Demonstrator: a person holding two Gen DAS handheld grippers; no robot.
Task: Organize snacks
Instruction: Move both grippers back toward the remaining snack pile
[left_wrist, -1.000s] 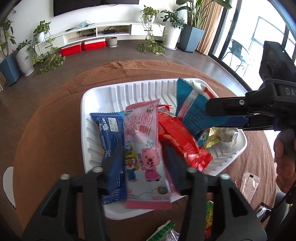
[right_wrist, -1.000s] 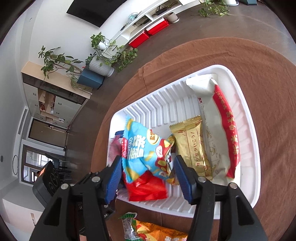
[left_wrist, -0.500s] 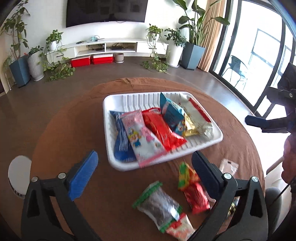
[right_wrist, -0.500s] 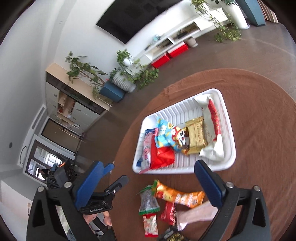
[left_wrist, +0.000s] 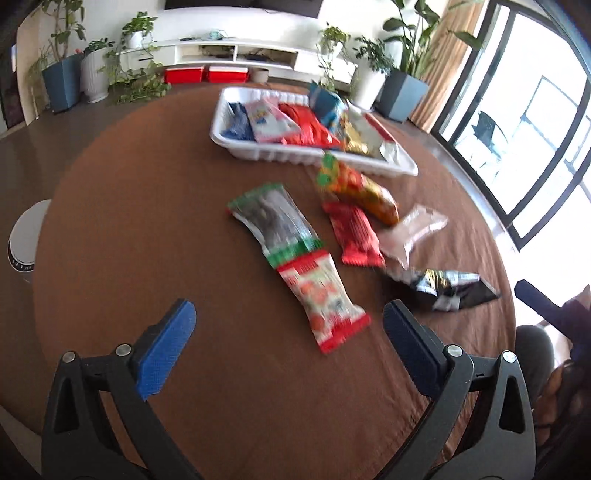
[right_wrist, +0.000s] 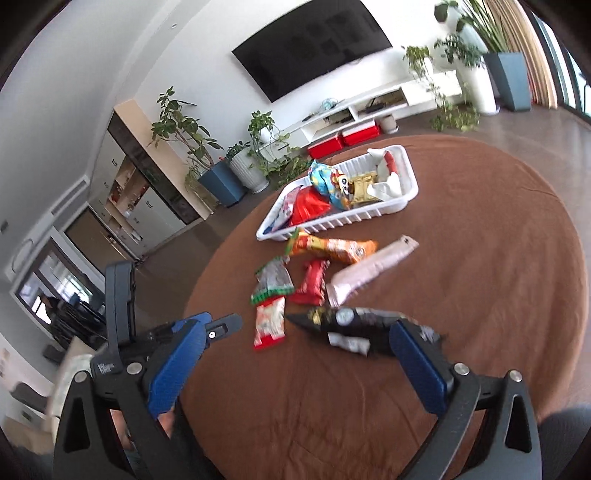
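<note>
A white ribbed tray (left_wrist: 314, 157) (right_wrist: 369, 216) at the far side of the round brown table holds several snack packets. Loose packets lie nearer: a green-edged clear packet (left_wrist: 275, 219) (right_wrist: 273, 280), a red-and-white packet (left_wrist: 323, 297) (right_wrist: 269, 323), a red bar (left_wrist: 354, 232) (right_wrist: 312, 282), an orange packet (left_wrist: 360, 190) (right_wrist: 332, 249), a pale pink pouch (left_wrist: 410, 230) (right_wrist: 369, 273) and a black packet (left_wrist: 443, 288) (right_wrist: 351, 321). My left gripper (left_wrist: 288, 325) hangs open and empty just short of the red-and-white packet. My right gripper (right_wrist: 299, 338) is open and empty, its right finger beside the black packet.
The brown tablecloth (left_wrist: 147, 184) covers the round table; bare cloth lies left of the packets. A white round device (left_wrist: 26, 236) stands off the table's left edge. Potted plants, a low TV shelf and windows lie beyond. A person's knee (left_wrist: 532, 354) is at the right.
Both grippers opened, leaving the pink packet and the blue packet in the tray, then pulled back toward the table's near side. The loose packets came into view.
</note>
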